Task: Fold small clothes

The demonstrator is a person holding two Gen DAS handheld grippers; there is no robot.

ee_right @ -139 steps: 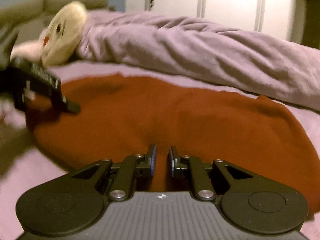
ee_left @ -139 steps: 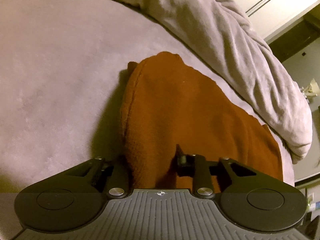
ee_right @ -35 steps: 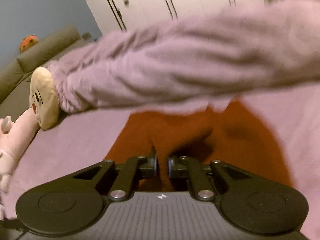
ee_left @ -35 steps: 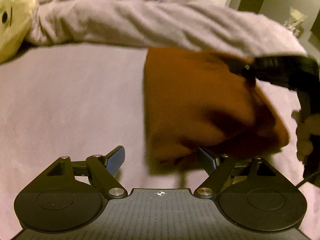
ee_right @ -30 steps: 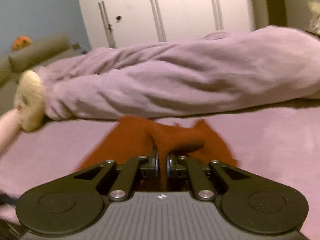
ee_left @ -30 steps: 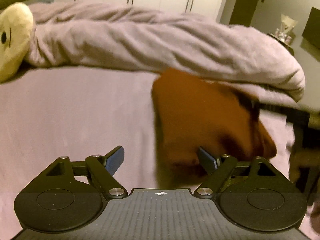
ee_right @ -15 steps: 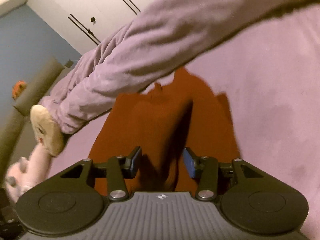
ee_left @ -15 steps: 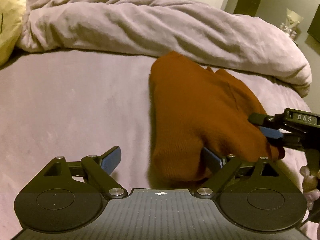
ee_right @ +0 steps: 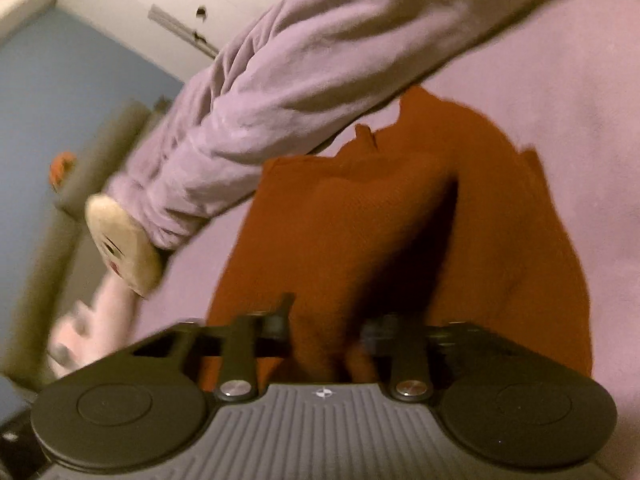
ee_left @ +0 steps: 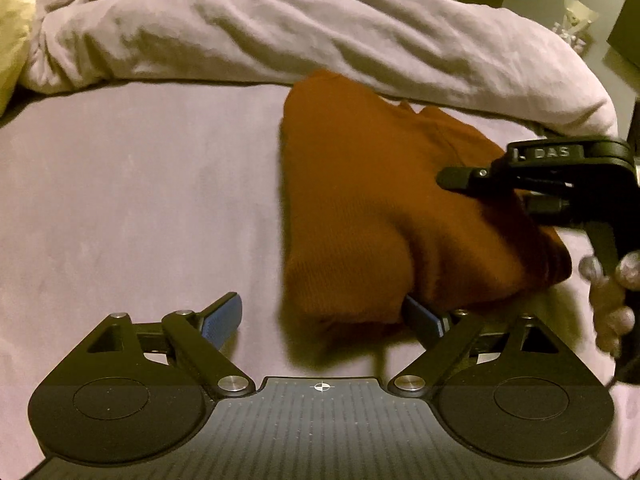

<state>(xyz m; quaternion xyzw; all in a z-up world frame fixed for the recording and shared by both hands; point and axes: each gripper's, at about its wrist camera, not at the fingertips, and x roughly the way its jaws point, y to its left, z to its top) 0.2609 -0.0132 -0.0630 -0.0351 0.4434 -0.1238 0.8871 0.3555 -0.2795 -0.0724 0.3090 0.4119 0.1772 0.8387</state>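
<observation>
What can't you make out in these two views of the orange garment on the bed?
- Right wrist view: motion blur smears the right hand-held gripper as it closes over the orange garment; contact unclear.
- Left wrist view: the garment's far edge hides under the duvet.
- Left wrist view: the picture's edge crops the hand.

The left gripper [ee_left: 322, 318] is showing black linkage arms, silver screws, blue pads [ee_left: 222, 317] and a ribbed grey base. The right gripper [ee_left: 450, 178] is wearing white "DAS" lettering.
</observation>
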